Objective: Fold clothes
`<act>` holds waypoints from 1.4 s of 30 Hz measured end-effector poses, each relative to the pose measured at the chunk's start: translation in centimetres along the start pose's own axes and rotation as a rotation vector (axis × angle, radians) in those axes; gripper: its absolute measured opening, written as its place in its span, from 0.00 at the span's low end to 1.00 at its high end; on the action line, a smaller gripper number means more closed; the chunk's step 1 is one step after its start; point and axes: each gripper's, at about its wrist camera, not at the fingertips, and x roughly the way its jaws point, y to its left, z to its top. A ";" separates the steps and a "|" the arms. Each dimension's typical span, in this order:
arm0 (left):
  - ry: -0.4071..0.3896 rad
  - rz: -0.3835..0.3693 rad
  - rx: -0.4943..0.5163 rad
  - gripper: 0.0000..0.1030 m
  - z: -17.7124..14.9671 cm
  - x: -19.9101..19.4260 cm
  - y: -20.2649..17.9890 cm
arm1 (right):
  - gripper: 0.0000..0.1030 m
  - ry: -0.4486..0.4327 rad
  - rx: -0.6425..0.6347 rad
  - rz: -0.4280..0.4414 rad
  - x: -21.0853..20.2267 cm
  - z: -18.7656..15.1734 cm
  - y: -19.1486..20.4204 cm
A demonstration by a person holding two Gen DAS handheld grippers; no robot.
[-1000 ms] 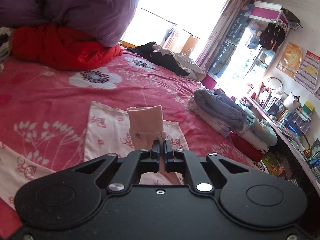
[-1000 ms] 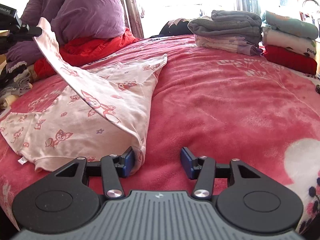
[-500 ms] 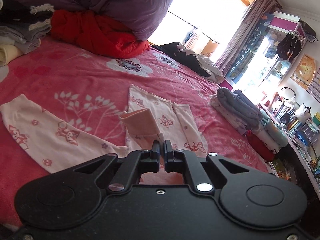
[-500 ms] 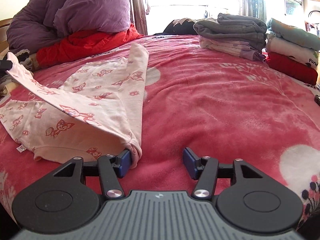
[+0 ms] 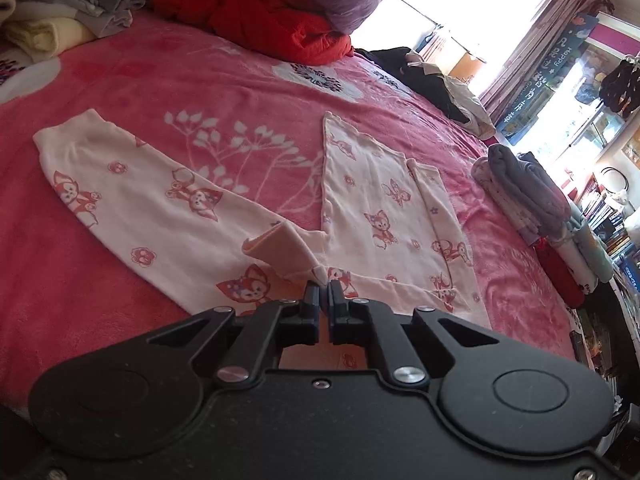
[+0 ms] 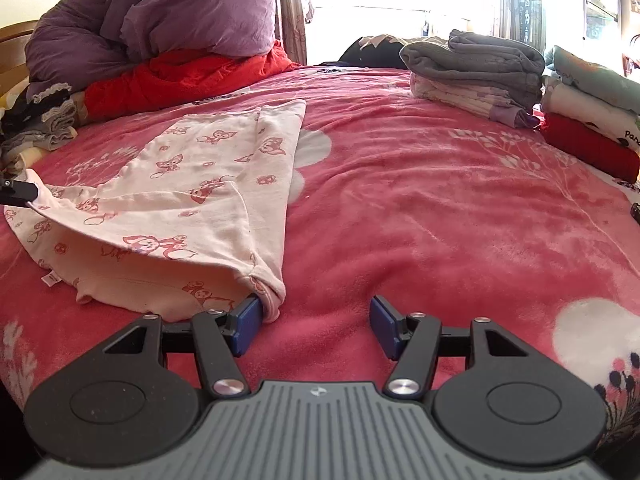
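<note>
A pale pink top with a fox print [image 5: 380,208] lies on the pink floral blanket [image 5: 208,92]. One sleeve [image 5: 120,192] stretches out to the left. My left gripper [image 5: 324,294] is shut on a fold of the top's fabric and holds it low over the garment. In the right wrist view that gripper [image 6: 16,192] shows at the far left, pulling a fabric edge taut. The top [image 6: 200,200] is folded over itself there. My right gripper [image 6: 316,320] stands open on the blanket. Its left blue pad [image 6: 248,320] touches the garment's near corner [image 6: 272,296], and nothing is between the pads.
A purple duvet [image 6: 180,12] and red clothing [image 6: 180,76] are piled at the bed's head. Folded stacks [image 6: 480,68] [image 6: 592,116] sit along the right edge. Dark clothes [image 5: 420,76] lie by the window. More folded laundry [image 5: 72,4] is at the far left, and shelves [image 5: 612,216] stand beside the bed.
My left gripper has come down with the held fabric, from high over the bed to just above the garment. The right jaws have widened a little, and the garment's corner is no longer gripped.
</note>
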 end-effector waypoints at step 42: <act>-0.079 0.153 -0.183 0.31 1.1 0.1 4.8 | 0.33 -0.078 0.024 0.220 0.9 1.8 1.2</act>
